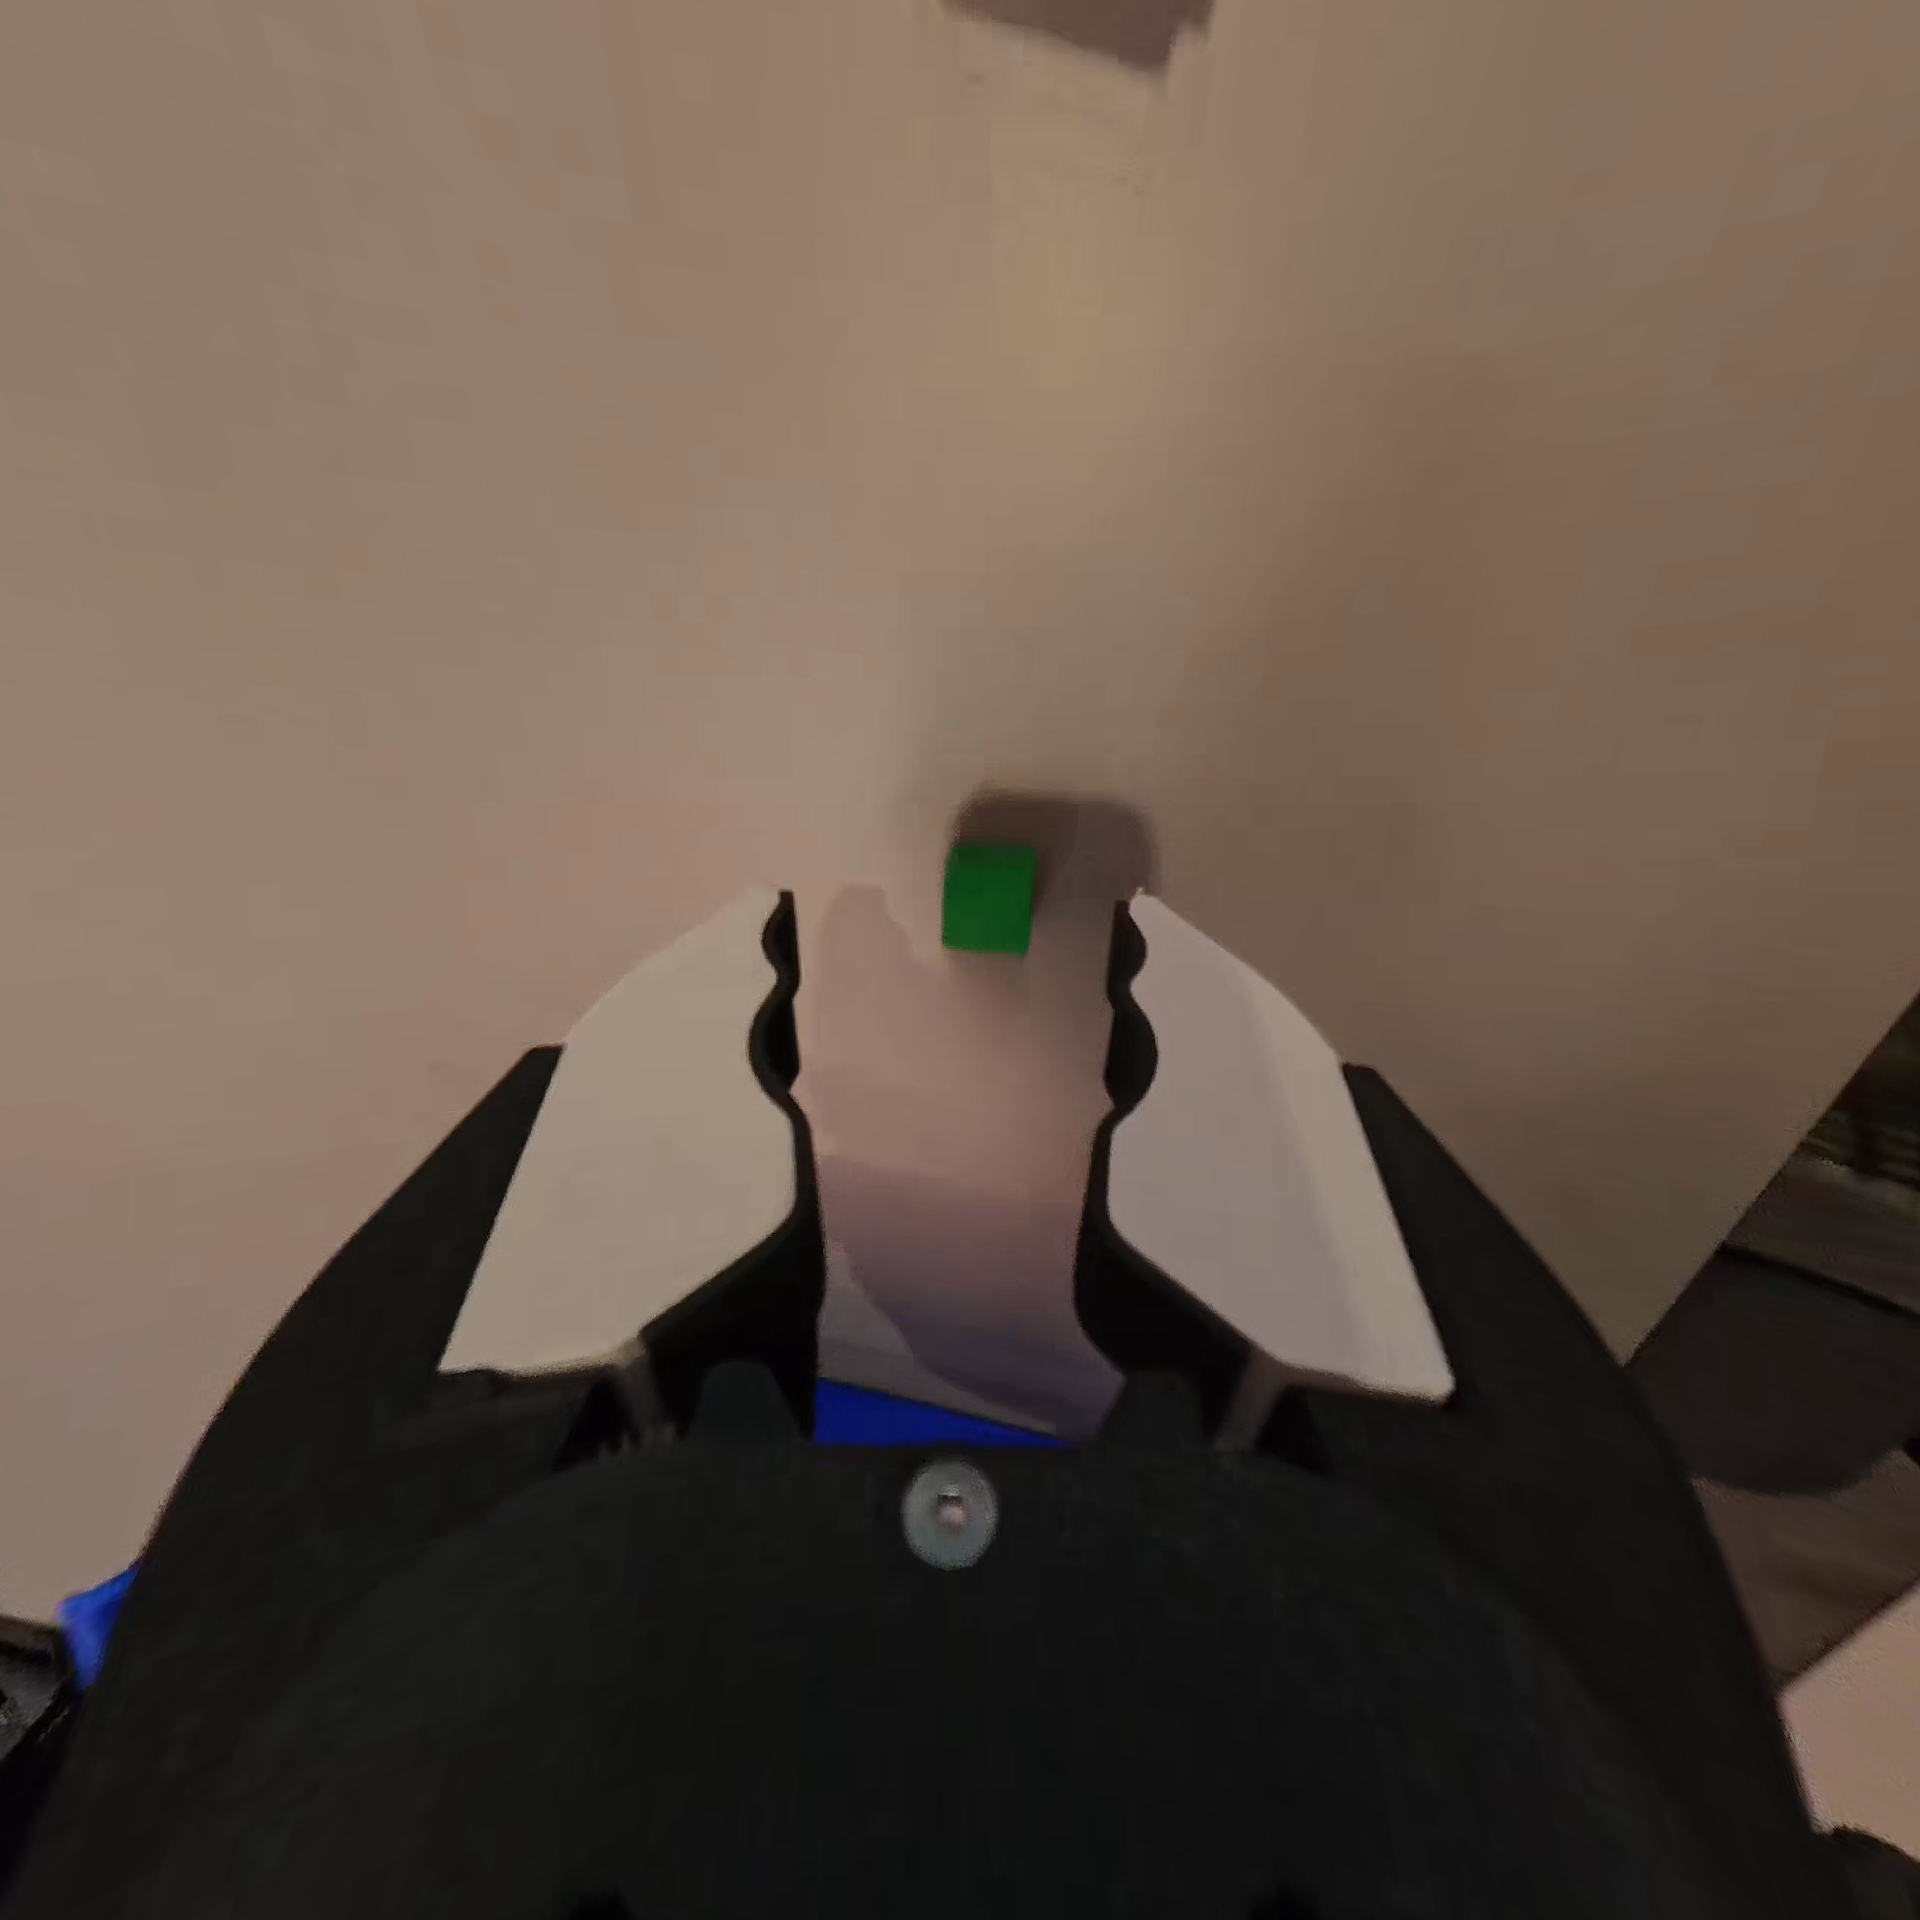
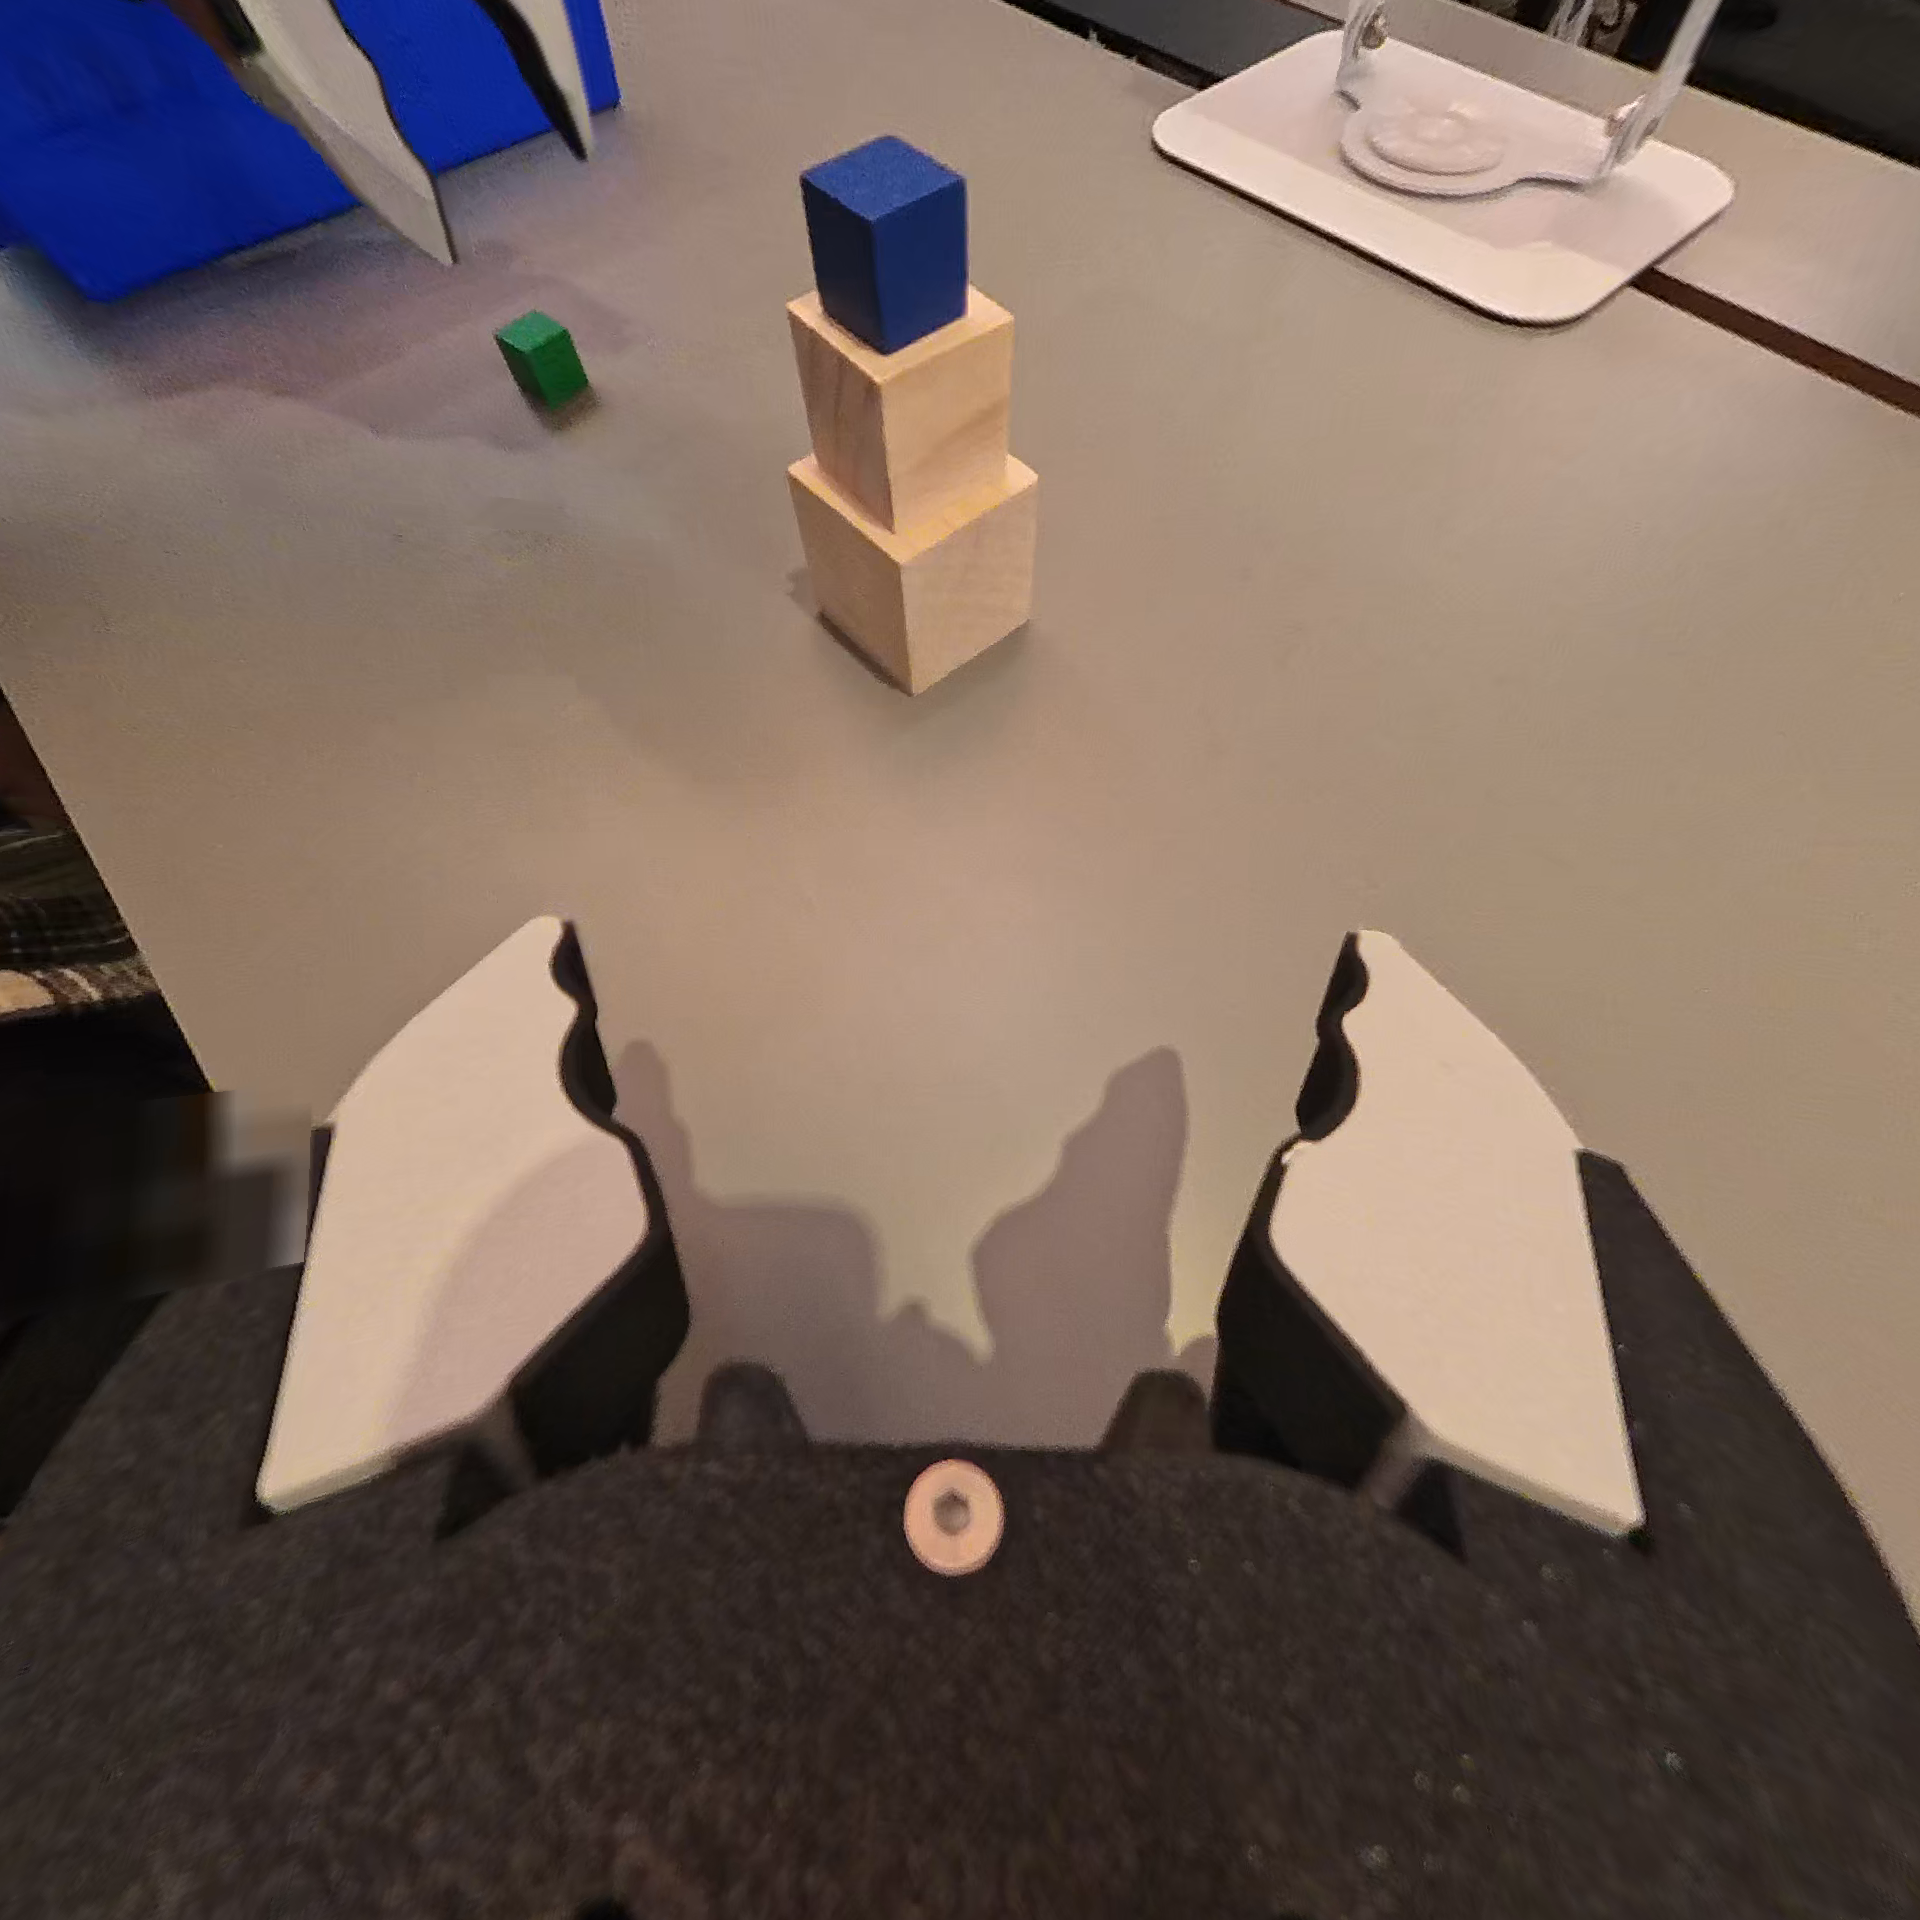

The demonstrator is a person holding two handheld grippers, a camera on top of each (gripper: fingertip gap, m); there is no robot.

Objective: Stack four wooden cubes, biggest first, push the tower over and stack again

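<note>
A tower of three cubes stands on the grey table in the right wrist view: a large plain wooden cube [image 2: 920,577] at the bottom, a smaller plain one [image 2: 904,400] on it, a blue cube [image 2: 883,244] on top. A small green cube [image 2: 540,358] lies alone on the table to the tower's left. In the left wrist view the green cube [image 1: 987,896] sits just beyond my left gripper [image 1: 956,914], which is open, empty and above it. The left gripper's fingers [image 2: 364,135] also show at the far left. My right gripper [image 2: 961,935] is open and empty, well short of the tower.
A white tray [image 2: 1558,260] with a clear stand on it lies at the far right of the table [image 2: 1351,727]. A blue sleeve [image 2: 125,156] is behind the left gripper. The table's left edge runs close by the right gripper, with dark floor beyond. The tips of one gripper are about 30 cm away from the tips of the other. The small green cube [image 2: 540,358] lies around 4 cm away from my left fingertips. It turns up in the left wrist view [image 1: 1020,857] as well.
</note>
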